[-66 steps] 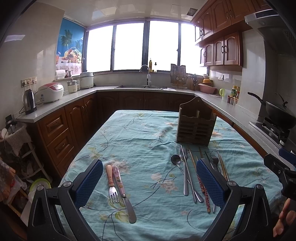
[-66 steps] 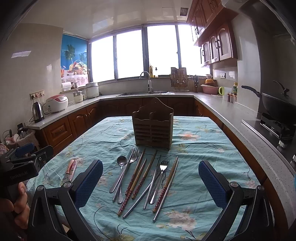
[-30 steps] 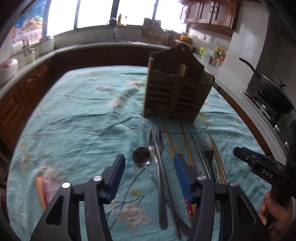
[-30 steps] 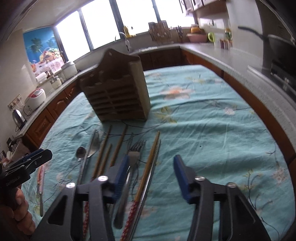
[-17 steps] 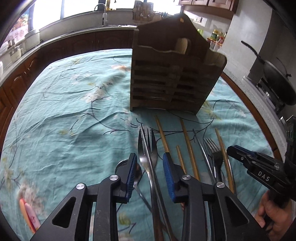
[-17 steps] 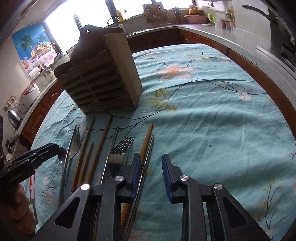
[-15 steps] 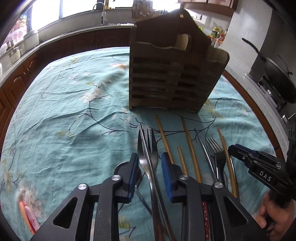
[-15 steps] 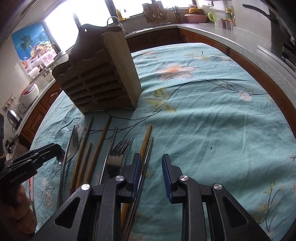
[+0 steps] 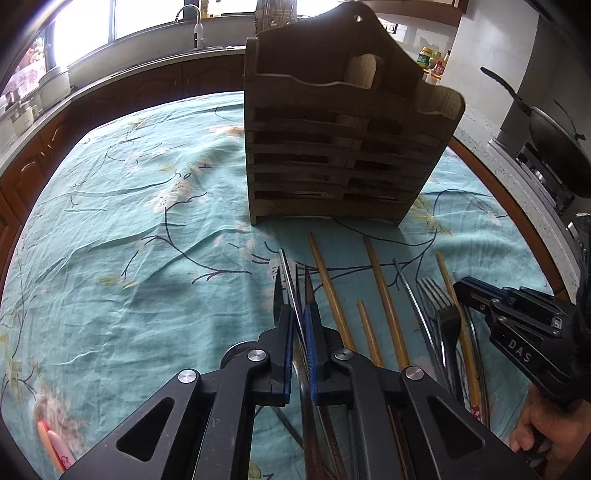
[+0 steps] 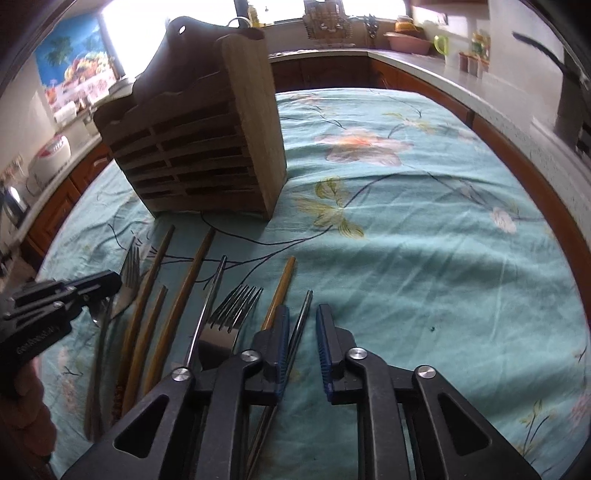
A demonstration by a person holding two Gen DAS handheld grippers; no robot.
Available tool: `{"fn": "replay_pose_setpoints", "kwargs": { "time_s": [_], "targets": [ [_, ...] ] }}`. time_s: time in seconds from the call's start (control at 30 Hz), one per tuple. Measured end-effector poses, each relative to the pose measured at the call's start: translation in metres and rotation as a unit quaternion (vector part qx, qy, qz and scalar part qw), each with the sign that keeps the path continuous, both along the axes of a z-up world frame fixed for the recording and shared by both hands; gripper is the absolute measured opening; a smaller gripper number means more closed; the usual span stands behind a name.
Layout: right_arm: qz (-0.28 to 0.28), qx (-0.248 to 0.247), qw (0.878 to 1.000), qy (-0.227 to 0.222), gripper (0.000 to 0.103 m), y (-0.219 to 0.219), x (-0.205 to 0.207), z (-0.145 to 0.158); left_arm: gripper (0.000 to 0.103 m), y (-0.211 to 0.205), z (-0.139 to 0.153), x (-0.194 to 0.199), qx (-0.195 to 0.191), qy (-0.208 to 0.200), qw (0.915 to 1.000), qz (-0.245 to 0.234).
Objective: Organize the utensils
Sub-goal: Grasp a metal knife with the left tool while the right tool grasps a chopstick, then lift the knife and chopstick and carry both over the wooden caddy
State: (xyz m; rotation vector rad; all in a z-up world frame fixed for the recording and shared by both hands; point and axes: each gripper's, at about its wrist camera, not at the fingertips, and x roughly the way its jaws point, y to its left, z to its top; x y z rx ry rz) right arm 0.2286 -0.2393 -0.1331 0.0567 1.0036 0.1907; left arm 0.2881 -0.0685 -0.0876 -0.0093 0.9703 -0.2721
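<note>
A wooden utensil holder (image 9: 343, 147) stands on the table, also in the right wrist view (image 10: 207, 136). Several utensils lie in front of it: wooden chopsticks (image 9: 328, 291), a fork (image 10: 231, 314), metal chopsticks (image 10: 301, 325). My left gripper (image 9: 297, 321) is shut on a metal fork and a thin metal chopstick (image 9: 290, 280) low over the cloth. My right gripper (image 10: 301, 328) is narrowly open over the metal chopsticks, its left finger on a wooden chopstick (image 10: 282, 288); it grips nothing. Each gripper shows in the other's view, the right (image 9: 517, 325) and the left (image 10: 55, 299).
A teal floral tablecloth (image 10: 424, 229) covers the table. A pink-handled utensil (image 9: 51, 443) lies at the near left. Counters ring the table, with a wok (image 9: 554, 147) on the stove at right and a sink (image 9: 192, 26) at the back.
Both grippers dropped towards the utensils and narrowed. The left one closed from a small gap onto the metal fork and chopstick. The right one moved forward, its gap unchanged.
</note>
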Motion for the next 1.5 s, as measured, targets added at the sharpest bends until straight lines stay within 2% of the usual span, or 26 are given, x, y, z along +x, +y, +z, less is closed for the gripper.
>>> {"fn": "replay_pose_setpoints", "kwargs": {
  "time_s": [0.17, 0.33, 0.87, 1.2, 1.5],
  "targets": [
    [0.001, 0.024, 1.0, 0.006, 0.006, -0.007, 0.0, 0.001, 0.004, 0.008, 0.013, -0.01, -0.017, -0.011, 0.9998, -0.002],
    [-0.003, 0.064, 0.998, -0.006, 0.005, -0.016, -0.008, 0.019, 0.004, 0.023, 0.031, -0.025, -0.042, -0.022, 0.9989, 0.001],
    [0.013, 0.081, 0.993, -0.084, 0.004, -0.01, -0.038, 0.092, 0.004, 0.059, 0.085, -0.101, -0.074, -0.079, 0.9941, 0.004],
    [0.018, 0.086, 0.988, -0.127, 0.004, -0.008, -0.059, 0.126, 0.003, 0.075, 0.113, -0.142, -0.091, -0.117, 0.989, 0.005],
    [0.023, 0.092, 0.983, -0.158, 0.004, -0.003, -0.071, 0.148, 0.003, 0.09, 0.129, -0.162, -0.107, -0.147, 0.9831, 0.017]
  ]
}}
